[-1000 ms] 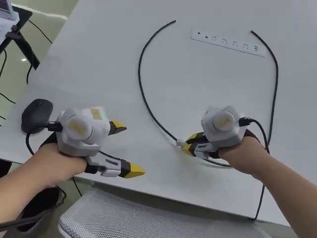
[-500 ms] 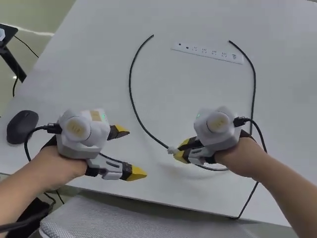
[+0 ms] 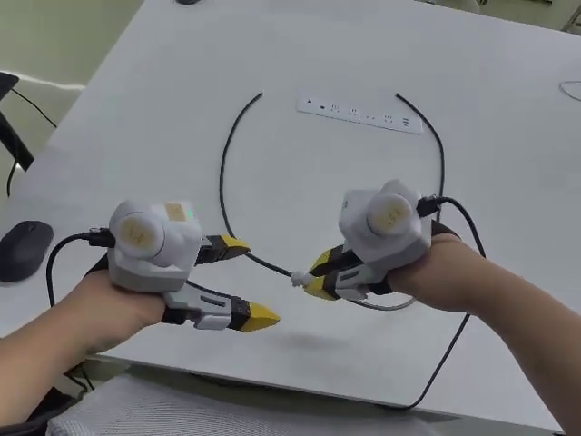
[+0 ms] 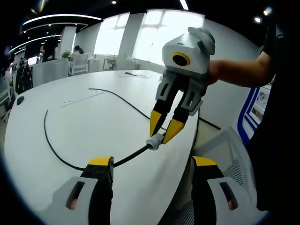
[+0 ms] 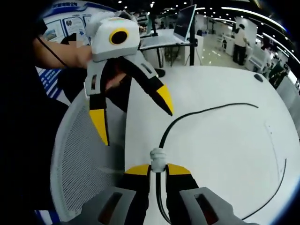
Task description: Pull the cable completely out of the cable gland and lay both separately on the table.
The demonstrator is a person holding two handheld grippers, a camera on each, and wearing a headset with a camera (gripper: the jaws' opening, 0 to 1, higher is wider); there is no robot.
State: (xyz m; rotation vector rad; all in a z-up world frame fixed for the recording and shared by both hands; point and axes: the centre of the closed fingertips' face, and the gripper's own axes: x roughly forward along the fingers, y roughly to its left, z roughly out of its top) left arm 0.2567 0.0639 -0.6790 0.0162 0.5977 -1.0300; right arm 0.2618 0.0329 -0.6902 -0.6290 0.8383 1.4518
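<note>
Yellow-tipped right gripper (image 3: 315, 278) is clamped on the cable (image 3: 222, 182) right behind the gland (image 3: 298, 279). The white gland pokes out past the jaw tips, with the cable still threaded through it. Left gripper (image 3: 257, 282) has its jaws wide apart and holds nothing; the gland sits just ahead of its tips, lined up between them.

Change vs a second ago: the gland was down at the table (image 3: 136, 118) with the left gripper well apart from it. Now the gland is lifted clear, with a shadow below it, and the left gripper is near. Even allowing for head-camera shift, the gap has closed.

Meaning: this looks like setup for a two-handed pull. My guess at the next move is left closes on the gland, then the hands separate. Nothing is pulled yet, so it's early in the task.

Outward from the gland, one cable leg arcs away over the table. The other seems to loop behind the right hand. Both ends lie far from the gland, by the power strip (image 3: 359, 114), so it's a long drag and slip on the small gland is the risk. Mouse (image 3: 23, 247) is far left of the gland.
</note>
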